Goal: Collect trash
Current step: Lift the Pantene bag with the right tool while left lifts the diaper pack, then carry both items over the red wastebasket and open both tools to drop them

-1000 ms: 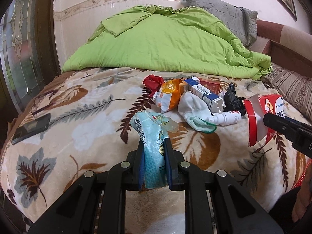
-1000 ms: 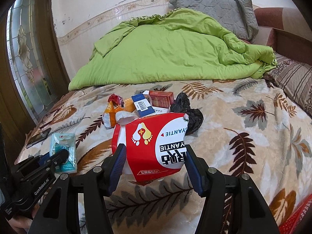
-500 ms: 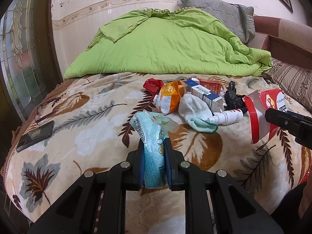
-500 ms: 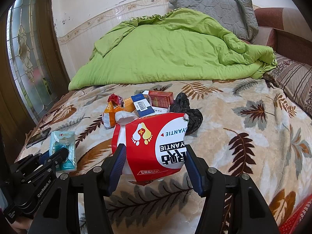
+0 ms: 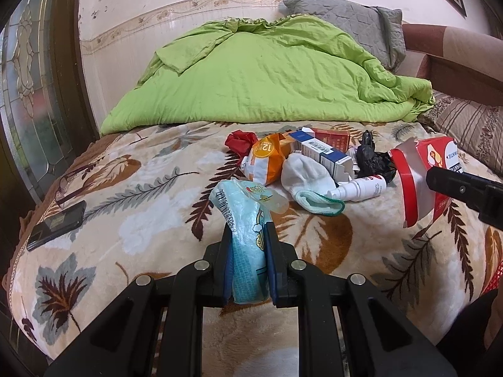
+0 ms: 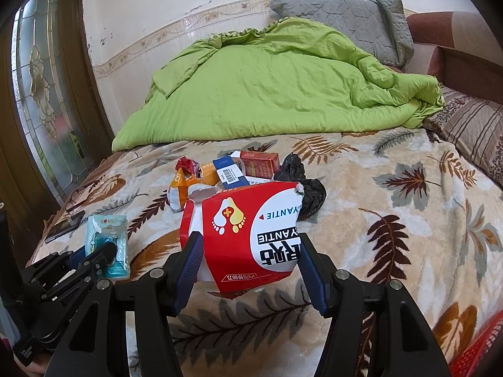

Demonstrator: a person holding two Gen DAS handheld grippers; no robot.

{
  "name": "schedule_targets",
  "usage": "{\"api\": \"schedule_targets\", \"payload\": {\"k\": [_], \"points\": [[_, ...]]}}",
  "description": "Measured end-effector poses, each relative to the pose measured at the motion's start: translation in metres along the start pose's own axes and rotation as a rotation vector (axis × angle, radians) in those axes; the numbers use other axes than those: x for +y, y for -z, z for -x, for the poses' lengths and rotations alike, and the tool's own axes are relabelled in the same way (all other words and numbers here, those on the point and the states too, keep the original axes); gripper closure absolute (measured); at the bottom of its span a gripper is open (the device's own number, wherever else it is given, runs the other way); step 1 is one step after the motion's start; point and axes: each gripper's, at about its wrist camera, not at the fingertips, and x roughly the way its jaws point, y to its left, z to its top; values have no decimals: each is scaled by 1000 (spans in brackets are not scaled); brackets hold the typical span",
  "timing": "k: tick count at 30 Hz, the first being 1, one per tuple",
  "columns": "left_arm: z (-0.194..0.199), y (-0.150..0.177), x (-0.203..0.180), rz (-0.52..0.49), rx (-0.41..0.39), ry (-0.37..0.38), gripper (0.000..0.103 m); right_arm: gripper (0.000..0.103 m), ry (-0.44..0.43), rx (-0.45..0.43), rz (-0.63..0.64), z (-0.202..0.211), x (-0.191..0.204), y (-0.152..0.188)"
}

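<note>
Gripping a tissue pack [image 5: 248, 245] and red box [image 6: 251, 235], both tongs face heaped litter [image 5: 301, 163] ahead.

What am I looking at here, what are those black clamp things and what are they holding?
They are two hand-held grippers, each with a camera looking along its jaws; no robot arm. One picture comes from each. The left gripper is shut on a blue wipes pack. The right gripper clamps a torn red box. Both are over a bed with a leaf-print blanket. On it lies a pile: a sock, a spray bottle, a black bag, an orange wrapper, small boxes. A phone lies at the left edge.
</note>
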Motion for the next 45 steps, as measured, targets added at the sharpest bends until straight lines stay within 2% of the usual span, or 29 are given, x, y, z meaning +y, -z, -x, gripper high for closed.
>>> {"api": "schedule_targets", "payload": {"k": [8, 30, 38, 42, 45], "points": [[-5, 2, -3, 0, 5, 4, 86, 38, 0, -10, -19, 9, -2, 3], [-8, 3, -11, -12, 5, 19, 86, 38, -7, 9, -26, 1, -1, 2], [12, 3, -17, 3, -12, 78, 86, 38, -18, 17, -34, 16, -2, 8], [24, 7, -21, 5, -2, 119, 86, 38, -37, 21, -51, 39, -7, 18], [31, 10, -30, 9, 22, 176, 86, 38, -50, 27, -72, 59, -15, 26]]}}
